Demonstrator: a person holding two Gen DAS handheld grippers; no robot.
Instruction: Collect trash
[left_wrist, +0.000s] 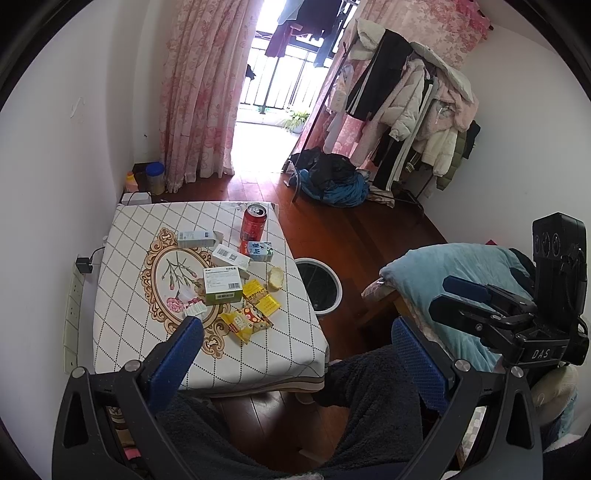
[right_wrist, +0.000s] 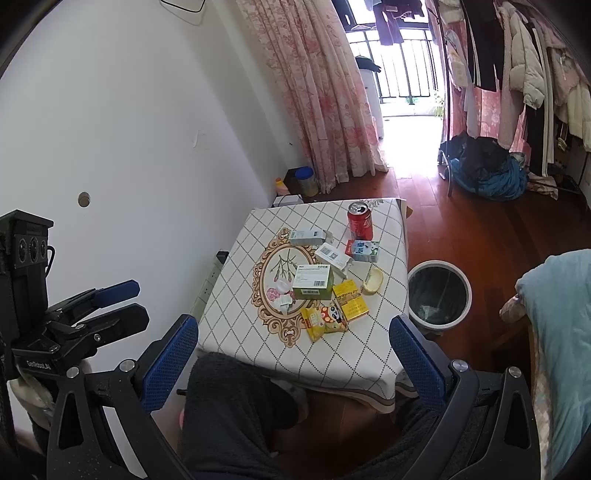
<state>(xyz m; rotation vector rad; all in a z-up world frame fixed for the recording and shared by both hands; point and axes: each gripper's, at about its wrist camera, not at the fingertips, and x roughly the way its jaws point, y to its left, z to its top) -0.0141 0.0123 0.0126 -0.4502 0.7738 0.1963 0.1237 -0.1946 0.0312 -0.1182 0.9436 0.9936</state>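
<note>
- Left gripper (left_wrist: 295, 343): jaws spread wide, nothing between them, held above the near edge of the table, angled down.
- Right gripper (right_wrist: 293, 343): also spread wide, empty, above the person's knees (right_wrist: 236, 398) at the table's near side.
- Table (right_wrist: 354, 362) has a white diamond-pattern cloth; the trash sits in a cluster around its middle.
- Red can (right_wrist: 360, 221) stands upright at the far side, top opened.
- Green-and-white box (right_wrist: 313, 282) lies mid-cluster; two small white boxes (right_wrist: 308, 237) lie beyond it, and a small blue carton (right_wrist: 364, 251) sits just beside the can.
- Yellow snack wrappers (right_wrist: 325, 317) lie nearest the grippers, touching one another.
- Pale bread-like piece (right_wrist: 373, 282) lies near the table's right edge.
- Trash bin (right_wrist: 439, 295), white rim with a black liner, stands on the wood floor just beside the table's right edge.
</note>
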